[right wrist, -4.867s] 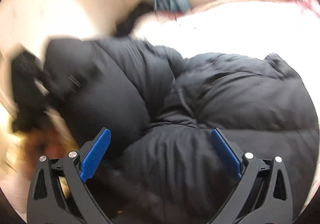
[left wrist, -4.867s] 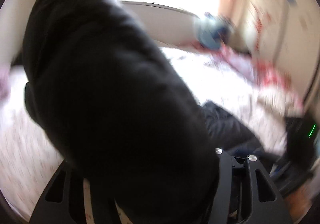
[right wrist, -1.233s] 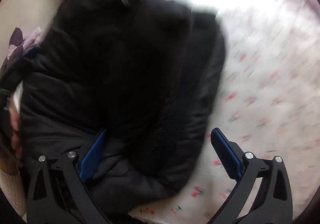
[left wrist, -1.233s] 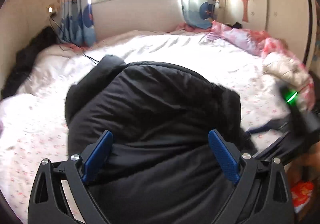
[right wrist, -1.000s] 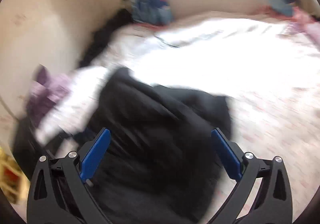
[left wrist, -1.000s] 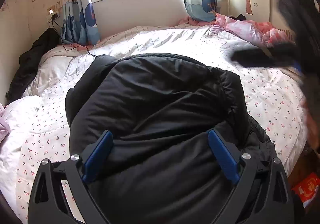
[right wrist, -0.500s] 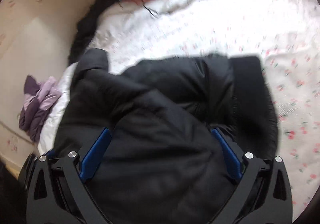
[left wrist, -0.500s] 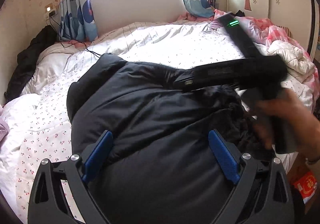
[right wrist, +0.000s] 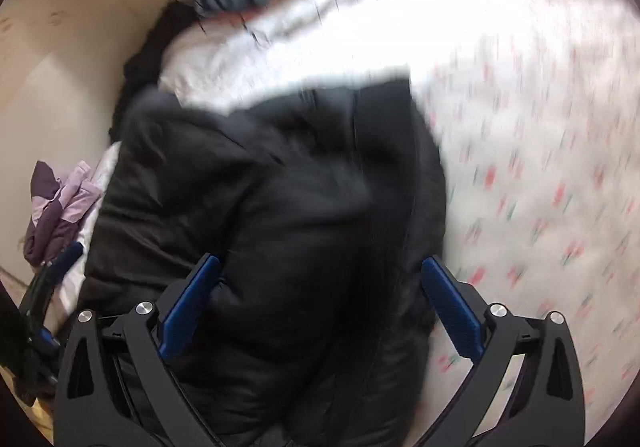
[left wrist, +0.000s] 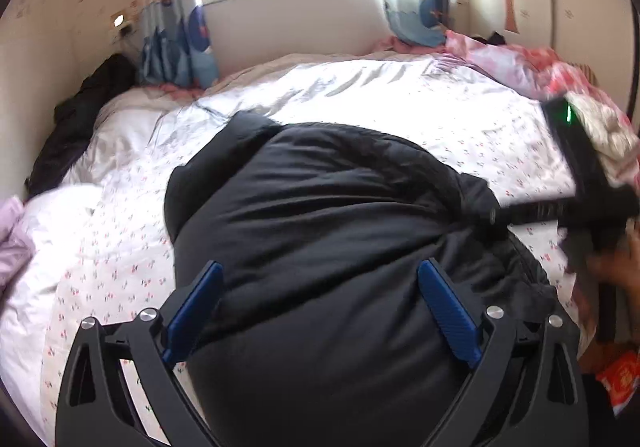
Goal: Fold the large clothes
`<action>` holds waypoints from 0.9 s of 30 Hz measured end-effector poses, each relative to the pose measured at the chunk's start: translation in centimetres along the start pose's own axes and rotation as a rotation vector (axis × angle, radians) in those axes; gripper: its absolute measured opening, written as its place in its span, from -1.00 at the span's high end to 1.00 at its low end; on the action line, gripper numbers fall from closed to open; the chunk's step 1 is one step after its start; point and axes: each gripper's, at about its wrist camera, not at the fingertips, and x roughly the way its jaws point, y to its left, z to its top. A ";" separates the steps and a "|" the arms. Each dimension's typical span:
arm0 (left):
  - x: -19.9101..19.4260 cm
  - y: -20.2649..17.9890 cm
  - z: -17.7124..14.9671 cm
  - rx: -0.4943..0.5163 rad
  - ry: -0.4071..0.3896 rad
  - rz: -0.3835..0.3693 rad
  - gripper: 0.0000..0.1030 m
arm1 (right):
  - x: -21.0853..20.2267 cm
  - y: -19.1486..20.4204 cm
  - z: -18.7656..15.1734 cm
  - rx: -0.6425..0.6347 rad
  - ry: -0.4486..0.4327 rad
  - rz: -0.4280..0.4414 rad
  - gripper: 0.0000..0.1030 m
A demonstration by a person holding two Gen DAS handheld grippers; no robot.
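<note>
Both grippers, left gripper point(left wrist: 318, 309) and right gripper point(right wrist: 316, 307), now hover spread and empty over the black coat point(left wrist: 332, 247); released since earlier, it lies bundled, fold seemingly complete.

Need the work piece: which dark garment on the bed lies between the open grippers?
The black puffer jacket, spread mid-bed under the left gripper and right gripper. The other dark garment sits heaped against the far-left wall.

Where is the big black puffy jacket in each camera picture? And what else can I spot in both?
Left wrist view: the black puffy jacket fills the middle and bottom, lying on the flowered bedsheet, between the open blue fingers of the left gripper.
Right wrist view: the jacket sits centre-left, blurred, under the open right gripper.
Shared landmark: the purple clothes at the left edge.
</note>
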 end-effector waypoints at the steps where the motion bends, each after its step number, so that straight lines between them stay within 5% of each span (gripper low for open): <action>1: 0.4 0.6 -0.2 -0.030 0.020 -0.015 -0.86 | 0.7 0.1 -0.4 0.004 0.020 0.001 -0.89; 6: 0.2 1.9 -0.3 -0.058 0.048 0.033 -0.86 | 6.5 5.4 0.0 0.003 0.108 0.114 -0.89; 9: -0.6 4.0 -0.6 -0.085 0.042 0.130 -0.85 | 9.7 8.8 0.3 -0.005 0.139 0.190 -0.89; 13: 0.1 6.8 -1.9 -0.195 0.122 -0.017 -0.85 | 9.6 9.0 0.4 -0.071 0.147 0.144 -0.88; 19: -0.8 5.1 -1.9 -0.102 0.100 -0.100 -0.86 | 5.9 0.6 -1.3 0.042 0.138 0.045 -0.89; 22: -0.4 4.3 -2.0 -0.085 0.112 -0.049 -0.86 | 2.6 1.8 -0.7 -0.027 0.018 0.044 -0.89; 24: -1.3 4.7 -1.5 -0.125 0.074 -0.095 -0.86 | -0.4 3.1 -0.5 -0.069 -0.100 0.057 -0.89; 27: -2.5 5.6 -1.1 -0.150 0.021 -0.010 -0.86 | -4.1 5.8 -1.4 -0.147 -0.199 0.033 -0.89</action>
